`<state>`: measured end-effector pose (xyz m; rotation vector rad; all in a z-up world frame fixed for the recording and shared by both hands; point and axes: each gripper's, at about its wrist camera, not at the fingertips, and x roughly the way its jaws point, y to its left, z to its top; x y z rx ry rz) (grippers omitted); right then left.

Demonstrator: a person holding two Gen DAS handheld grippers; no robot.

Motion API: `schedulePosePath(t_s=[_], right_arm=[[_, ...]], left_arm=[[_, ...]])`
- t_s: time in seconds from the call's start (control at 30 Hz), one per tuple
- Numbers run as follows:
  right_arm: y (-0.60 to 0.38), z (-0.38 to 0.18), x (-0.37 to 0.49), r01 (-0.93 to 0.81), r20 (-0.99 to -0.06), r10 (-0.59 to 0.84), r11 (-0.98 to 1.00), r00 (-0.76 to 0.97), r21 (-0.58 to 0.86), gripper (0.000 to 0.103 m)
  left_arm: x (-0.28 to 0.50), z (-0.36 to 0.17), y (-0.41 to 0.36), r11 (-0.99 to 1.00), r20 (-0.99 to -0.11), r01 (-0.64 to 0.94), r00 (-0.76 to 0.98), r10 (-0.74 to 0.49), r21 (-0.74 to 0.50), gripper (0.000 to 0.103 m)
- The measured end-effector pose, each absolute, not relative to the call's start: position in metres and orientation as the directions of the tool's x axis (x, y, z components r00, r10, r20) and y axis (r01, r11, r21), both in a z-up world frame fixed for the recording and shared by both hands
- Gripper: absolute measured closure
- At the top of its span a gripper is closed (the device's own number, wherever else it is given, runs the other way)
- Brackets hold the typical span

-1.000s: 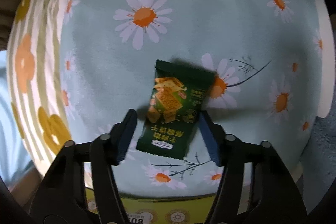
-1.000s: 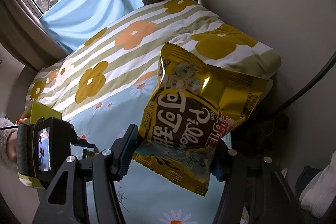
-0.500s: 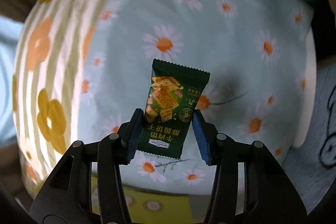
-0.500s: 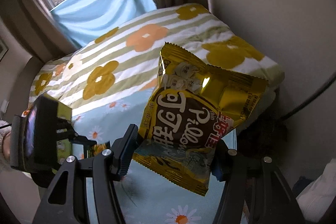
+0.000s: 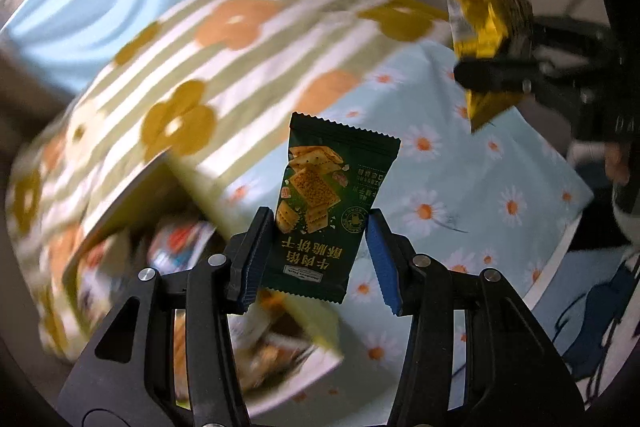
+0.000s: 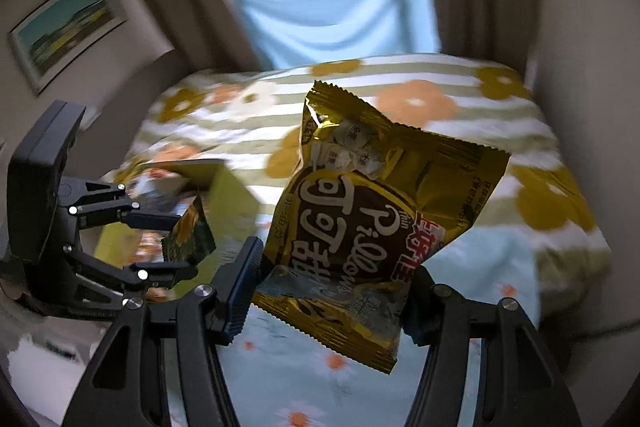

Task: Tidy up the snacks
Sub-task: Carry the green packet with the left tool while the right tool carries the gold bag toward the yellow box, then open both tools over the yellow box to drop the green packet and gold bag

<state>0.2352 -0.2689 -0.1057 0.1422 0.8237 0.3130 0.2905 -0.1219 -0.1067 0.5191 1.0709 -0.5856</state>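
Two packets are in hand, one per gripper, and both are clear of the bedding. The left gripper (image 5: 320, 259) is closed to the width of a green cracker packet (image 5: 332, 211), its blue pads pressing the packet's lower side edges. The packet stands upright between the fingers, long axis pointing away from the camera, print upside down. The right gripper (image 6: 332, 287) is closed on the lower part of a gold cocoa snack bag (image 6: 384, 227), which rises tilted from its fingers with the serrated top edge uppermost.

The relation that matters: an open yellow-green box (image 5: 208, 191) lies just below and to the left of the green packet in the left wrist view. In my judgement it is the destination. Its rim is blurred and several wrapped snacks show inside; their count cannot be read. In the right wrist view the same box sits beyond the left gripper, well to the left of the gold bag. The left hand is therefore the nearer to it. Probably the green packet goes in first, tipped down and leftward.

Count: two grippers, two held packets, one box.

Farther off, a daisy-print sheet (image 5: 480, 187), a striped flowered quilt (image 6: 420, 99), a blue window cloth (image 6: 332, 15) and one framed picture (image 6: 64, 31).
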Motion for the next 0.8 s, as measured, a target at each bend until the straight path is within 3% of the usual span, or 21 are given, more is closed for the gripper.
schedulePosePath(t_s=[0.27,0.7,0.73,0.8], right_arm=[[-0.158,-0.101,0.252,-0.381,-0.692,0.456,0.883,0.559,0.275,0.047],[-0.038,-0.129,0.271,-0.348,-0.734,0.448,0.888,0.511,0.3,0.047],[-0.035,-0.13,0.272,-0.339,-0.738,0.442,0.892,0.51,0.3,0.047],[-0.031,-0.132,0.272,-0.317,-0.747,0.425,0.901,0.511,0.296,0.047]], left_arm=[[0.291,-0.095,-0.001,0.871,-0.899,0.481,0.42,-0.125,0.104,0.059],[0.315,-0.126,0.129,0.934,-0.901,0.355,0.395,-0.179,-0.03,0.059],[0.318,-0.13,0.133,0.935,-0.902,0.35,0.386,-0.194,-0.051,0.058],[0.322,-0.135,0.138,0.934,-0.904,0.348,0.371,-0.212,-0.077,0.046]])
